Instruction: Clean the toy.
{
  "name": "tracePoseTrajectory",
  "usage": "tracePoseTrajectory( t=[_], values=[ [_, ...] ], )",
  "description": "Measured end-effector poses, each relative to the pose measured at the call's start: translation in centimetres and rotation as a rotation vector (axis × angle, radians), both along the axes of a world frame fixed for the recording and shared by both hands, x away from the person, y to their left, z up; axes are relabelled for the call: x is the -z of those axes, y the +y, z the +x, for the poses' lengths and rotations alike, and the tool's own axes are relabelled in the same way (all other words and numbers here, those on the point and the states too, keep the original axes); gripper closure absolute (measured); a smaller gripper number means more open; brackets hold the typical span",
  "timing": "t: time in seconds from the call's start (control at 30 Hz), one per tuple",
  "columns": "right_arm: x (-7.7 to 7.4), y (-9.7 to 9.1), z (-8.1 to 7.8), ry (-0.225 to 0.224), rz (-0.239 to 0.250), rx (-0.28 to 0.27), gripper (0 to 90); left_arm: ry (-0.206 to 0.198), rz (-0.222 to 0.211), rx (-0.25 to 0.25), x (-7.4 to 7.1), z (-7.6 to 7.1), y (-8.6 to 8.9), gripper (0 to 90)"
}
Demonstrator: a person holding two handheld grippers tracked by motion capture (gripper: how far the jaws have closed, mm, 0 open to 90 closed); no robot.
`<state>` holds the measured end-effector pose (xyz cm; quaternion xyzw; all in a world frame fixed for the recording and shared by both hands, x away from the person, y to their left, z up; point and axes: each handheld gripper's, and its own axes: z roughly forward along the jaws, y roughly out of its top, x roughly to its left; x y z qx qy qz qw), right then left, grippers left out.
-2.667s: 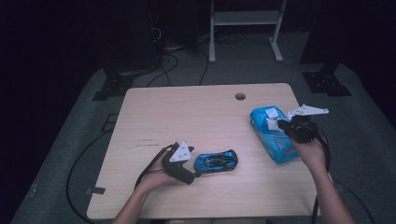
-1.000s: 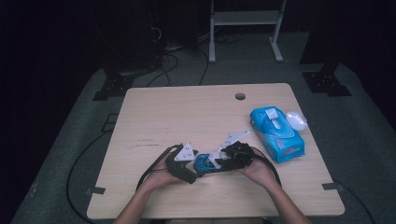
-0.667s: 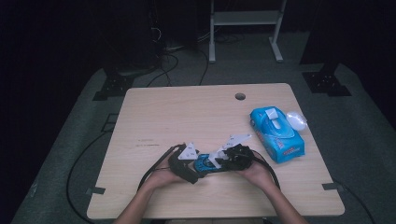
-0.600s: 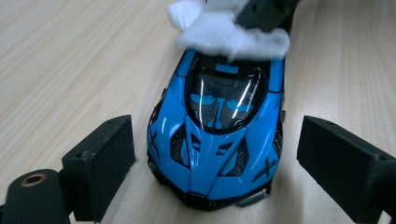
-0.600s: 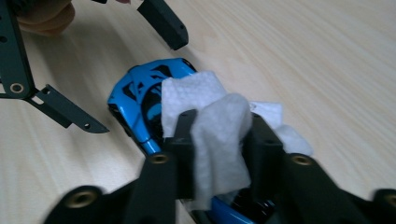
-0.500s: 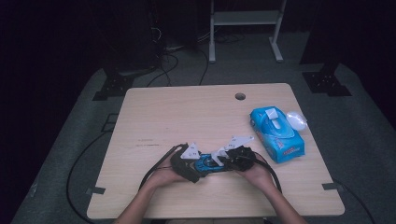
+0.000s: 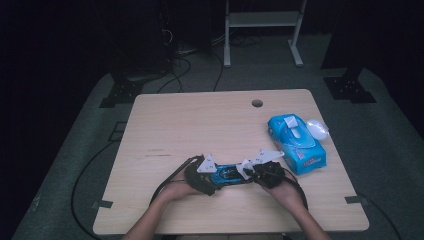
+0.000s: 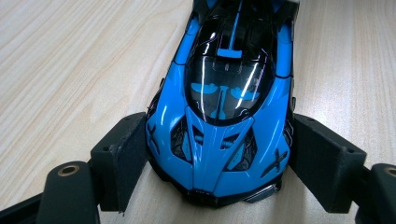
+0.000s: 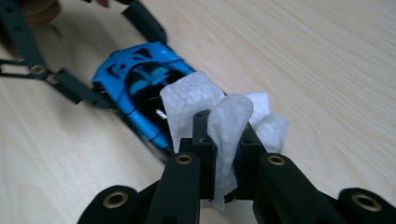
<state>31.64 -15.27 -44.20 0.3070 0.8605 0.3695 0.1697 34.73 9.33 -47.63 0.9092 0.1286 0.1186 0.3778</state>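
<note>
A blue toy car (image 7: 231,175) sits on the wooden table (image 7: 200,125), near its front edge, and everything else is easiest placed from that car. The left gripper (image 7: 207,176) is at the car's left end; in the left gripper view its two black pads stand one on each side of the car's nose (image 8: 217,144), pressing on the bodywork, and the jaws have just been closing further. The right gripper (image 7: 252,172) is at the car's other end, its jaws drawn tight on a white wipe (image 9: 224,121), having just been closing on it. The wipe bunches up above the jaws and hangs right over the car's tail. A blue wipe pack (image 7: 296,142) lies to the right of the car and further back.
</note>
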Motion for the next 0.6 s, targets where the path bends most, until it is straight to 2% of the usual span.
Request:
tracePoseTrajectory(
  t=[0.07,0.1,0.13,0.17,0.2,0.3,0.4,0.47,0.6],
  values=[
    [0.2,0.7,-0.4,0.026,0.017,-0.051,82.7,-0.001,-0.001,-0.004,0.0,-0.1,0.0,22.8],
    [0.3,1.2,-0.6,0.023,0.007,-0.060,82.6,-0.001,0.002,-0.007,0.0,-0.1,0.0,22.8],
    [0.4,1.6,-0.8,-0.003,-0.028,-0.072,82.6,0.000,0.003,-0.007,0.0,-0.1,0.1,22.6],
    [0.3,1.7,-0.8,-0.005,-0.033,-0.075,82.6,0.000,0.003,-0.008,0.0,-0.1,0.1,22.7],
    [0.2,1.6,-0.6,0.011,-0.025,-0.072,82.7,0.001,-0.003,-0.011,0.0,-0.1,0.2,22.7],
    [0.2,0.0,-0.1,0.014,-0.032,-0.023,82.7,0.001,0.000,-0.009,0.0,-0.1,0.2,23.5],
    [0.4,-1.4,0.1,0.028,0.013,0.014,82.8,-0.001,0.000,-0.012,0.0,-0.2,-0.1,23.7],
    [0.5,-0.9,-0.1,0.005,-0.014,0.013,82.8,0.002,0.001,-0.016,0.0,-0.2,0.0,23.7],
    [0.8,0.4,-0.4,0.007,0.026,-0.011,82.8,0.003,-0.003,-0.018,0.0,-0.3,0.1,23.6]
  ],
)
